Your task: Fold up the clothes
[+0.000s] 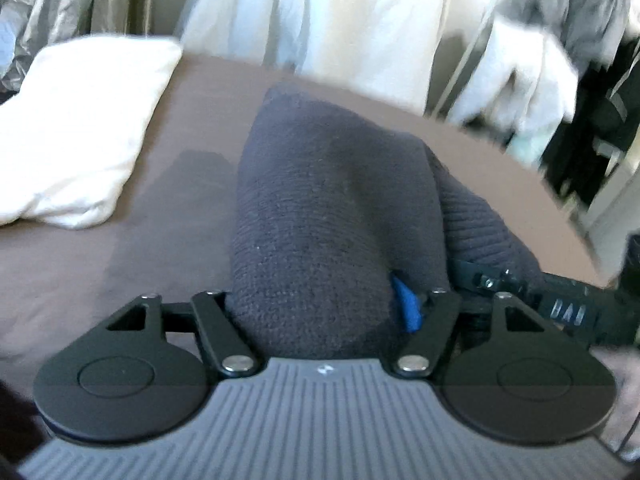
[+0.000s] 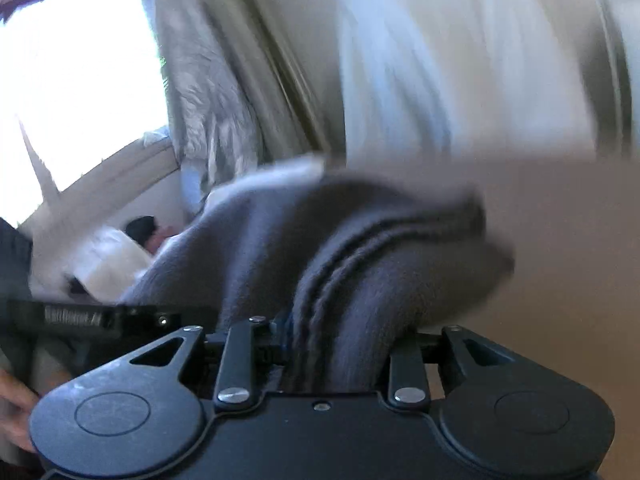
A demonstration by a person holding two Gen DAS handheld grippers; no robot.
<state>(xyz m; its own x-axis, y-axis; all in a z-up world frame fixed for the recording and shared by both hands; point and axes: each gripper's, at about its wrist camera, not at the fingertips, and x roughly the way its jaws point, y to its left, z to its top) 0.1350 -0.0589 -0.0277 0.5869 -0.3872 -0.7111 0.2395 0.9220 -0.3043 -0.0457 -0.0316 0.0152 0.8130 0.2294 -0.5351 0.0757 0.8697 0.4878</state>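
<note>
Item: dark grey-blue knitted garment (image 1: 336, 208), folded into a thick bundle, its near end bunched between the jaws of both claws. Risk, as I judge it: the bundle is bulky and soft, so a fold can slide out of either hold and the layers fall open over the brown bed sheet (image 1: 80, 272); uneven lifting by the two hands would twist the stack. Left gripper (image 1: 328, 304): jaws stand wide with the garment filling the gap, and a blue pad (image 1: 408, 308) shows against the knit; I read it as gripping the bundle. Right gripper (image 2: 336, 344): narrower, closed on several ribbed edges of the same garment (image 2: 360, 248). Location: the far end rests on the sheet, well apart from the white pillow (image 1: 80, 128).
</note>
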